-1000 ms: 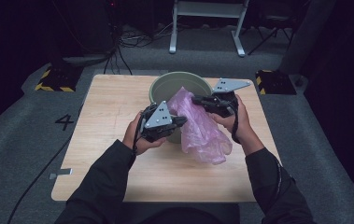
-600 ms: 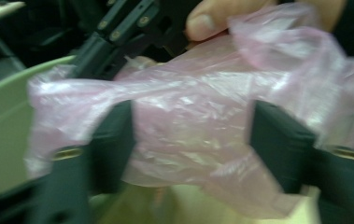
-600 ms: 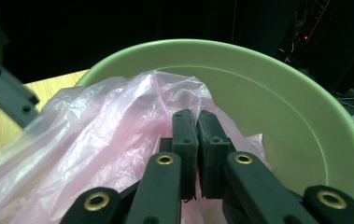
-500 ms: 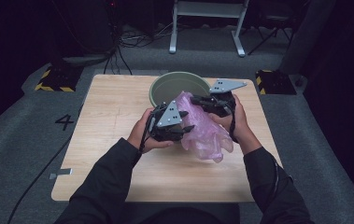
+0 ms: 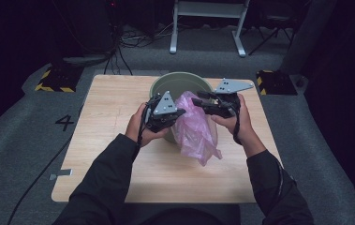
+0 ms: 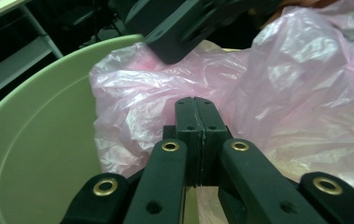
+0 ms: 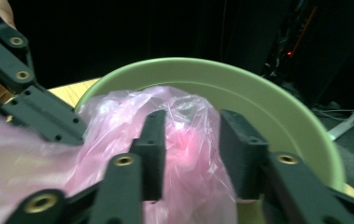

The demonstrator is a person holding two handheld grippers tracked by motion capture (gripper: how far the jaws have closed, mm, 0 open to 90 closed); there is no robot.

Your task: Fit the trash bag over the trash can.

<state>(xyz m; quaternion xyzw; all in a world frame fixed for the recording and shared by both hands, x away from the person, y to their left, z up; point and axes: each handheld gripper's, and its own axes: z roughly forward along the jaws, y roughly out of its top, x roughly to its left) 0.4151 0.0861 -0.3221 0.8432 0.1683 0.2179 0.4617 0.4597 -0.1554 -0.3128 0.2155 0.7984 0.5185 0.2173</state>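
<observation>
Thin pink plastic bag [image 5: 195,127] hangs over the front rim of the round pale green plastic bin [image 5: 181,80] on the wooden table [image 5: 105,117]. Left gripper [image 6: 195,108] has just closed its jaws fully, with bag film directly behind them; whether they pinch it I cannot tell. Right gripper [image 7: 191,151] jaws have just been opening and stand half open around a bag fold.

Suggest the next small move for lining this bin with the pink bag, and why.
Probably close the right gripper on the pink plastic bag: its jaws have just opened around a fold, while the left gripper is shut at the bag's edge beside the green bin.
</observation>
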